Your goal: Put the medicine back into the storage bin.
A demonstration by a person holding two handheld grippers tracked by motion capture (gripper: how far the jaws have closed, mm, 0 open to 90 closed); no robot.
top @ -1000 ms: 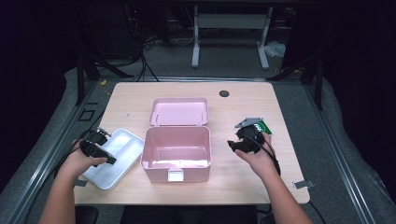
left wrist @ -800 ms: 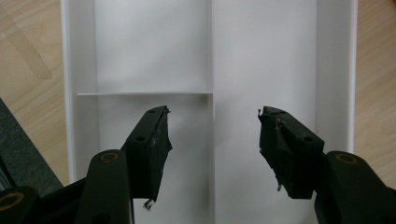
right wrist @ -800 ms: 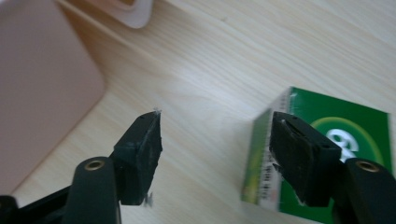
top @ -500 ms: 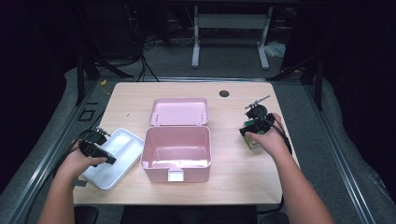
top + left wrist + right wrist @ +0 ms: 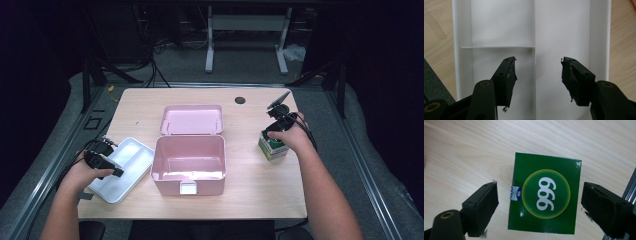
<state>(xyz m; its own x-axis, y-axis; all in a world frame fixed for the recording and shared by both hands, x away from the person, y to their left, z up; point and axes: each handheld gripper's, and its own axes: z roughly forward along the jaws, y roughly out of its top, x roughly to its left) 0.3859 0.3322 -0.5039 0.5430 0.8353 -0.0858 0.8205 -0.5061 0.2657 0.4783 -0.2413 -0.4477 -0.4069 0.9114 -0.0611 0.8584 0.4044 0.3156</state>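
Jaws of the right gripper [image 5: 539, 202] have just spread wide over the green box [image 5: 545, 192] at right, untouched. Left gripper [image 5: 537, 75] hangs open, empty, over the white tray [image 5: 599, 37]; a grab looks next.

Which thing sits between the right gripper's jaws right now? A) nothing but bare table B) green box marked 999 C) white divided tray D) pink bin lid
B: in the right gripper view the green box lies on the table between the right gripper's open jaws, with a gap on each side.
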